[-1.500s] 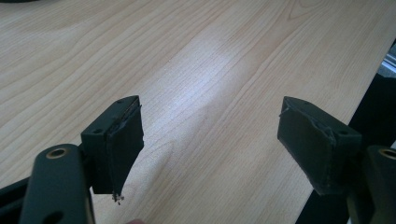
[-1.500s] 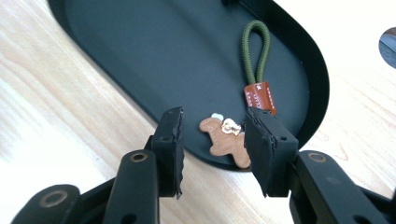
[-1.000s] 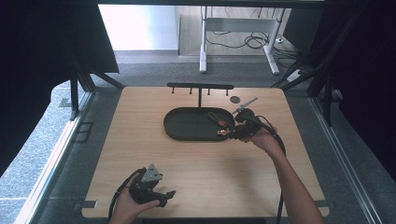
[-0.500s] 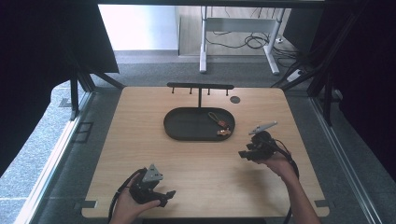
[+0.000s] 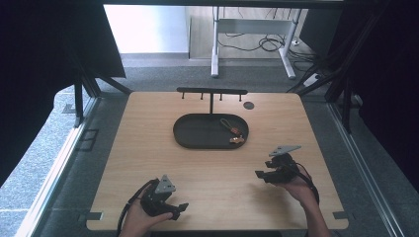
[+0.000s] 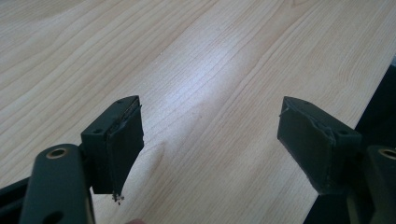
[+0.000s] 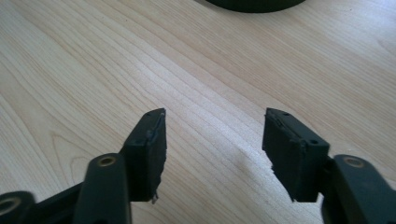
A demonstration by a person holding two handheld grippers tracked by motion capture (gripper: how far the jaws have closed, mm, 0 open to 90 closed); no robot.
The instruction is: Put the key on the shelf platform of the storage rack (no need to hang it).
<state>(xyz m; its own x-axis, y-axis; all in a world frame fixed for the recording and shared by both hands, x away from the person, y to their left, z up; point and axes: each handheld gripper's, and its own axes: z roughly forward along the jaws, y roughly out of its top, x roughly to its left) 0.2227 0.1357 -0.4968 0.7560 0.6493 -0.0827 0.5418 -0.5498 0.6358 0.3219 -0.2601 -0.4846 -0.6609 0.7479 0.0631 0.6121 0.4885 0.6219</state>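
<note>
Wood table: light grain, rectangular, bare across the near half.
Left gripper: near edge of table, left of centre, held in the person's left hand; grey three-cornered plate on top, cable looping off its left side.
Left gripper state: jaws wide apart in the left gripper view, nothing between them, bare wood under the gap, table edge and dark floor at right.
Left pads: black, edges frayed, a small crumb hanging at the lower tip.
Right gripper: near-right part of table, a bit farther in than the left one, held in the person's right hand; grey plate up top, cable running back along the wrist.
Right gripper state: jaws wide apart in the right gripper view, holding nothing, wood grain below.
Tray: black oval, mid table, well apart from both grippers; its near rim shows at the top of the right gripper view.
Keyring item: small, brown/orange with a dark loop, lying inside the tray at its right end; detail too small to tell.
Rack: black T-shaped bar with short pegs, standing just behind the tray at the far edge.
Dark disc: small, round, on the table right of the rack.
Beyond table: grey floor, white desk legs, cables.
</note>
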